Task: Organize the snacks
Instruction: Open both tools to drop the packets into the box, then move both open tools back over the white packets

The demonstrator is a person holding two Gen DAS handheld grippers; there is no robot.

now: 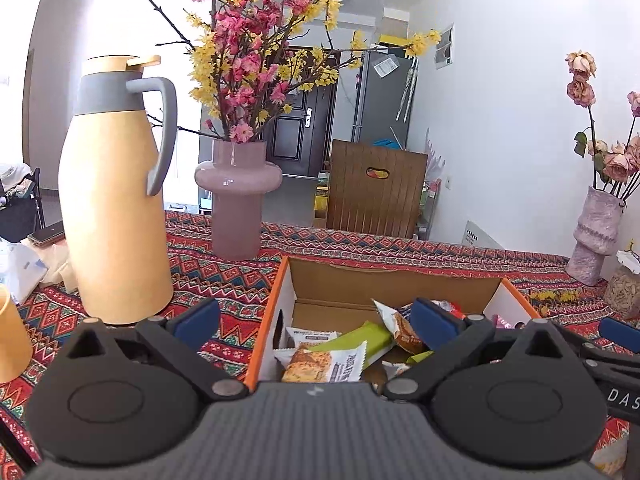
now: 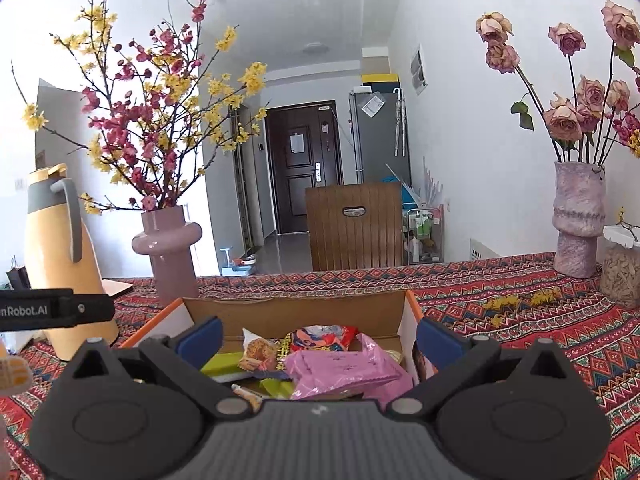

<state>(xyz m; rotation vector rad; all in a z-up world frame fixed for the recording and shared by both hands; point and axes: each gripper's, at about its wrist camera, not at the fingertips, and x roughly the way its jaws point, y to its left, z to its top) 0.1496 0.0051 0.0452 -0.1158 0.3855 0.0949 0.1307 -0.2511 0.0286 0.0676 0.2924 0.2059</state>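
Observation:
An open cardboard box with orange edges (image 1: 269,312) (image 2: 412,332) stands on the patterned tablecloth and holds several snack packets. In the left wrist view I see a white granola-bar packet (image 1: 324,364), a green packet (image 1: 360,340) and a brown-and-white packet (image 1: 400,328). In the right wrist view a pink packet (image 2: 344,368), a red packet (image 2: 320,338) and a green packet (image 2: 224,362) lie inside. My left gripper (image 1: 316,320) hangs open over the box's near left side, with nothing between its blue pads. My right gripper (image 2: 318,338) is open above the box's near right part, also empty.
A tall yellow thermos jug (image 1: 116,200) (image 2: 56,256) and a mauve vase of blossom branches (image 1: 236,204) (image 2: 168,248) stand left of the box. A textured pink vase of dried roses (image 2: 578,220) and a jar (image 2: 620,272) stand at the right. A wooden chair back (image 2: 354,226) rises behind the table.

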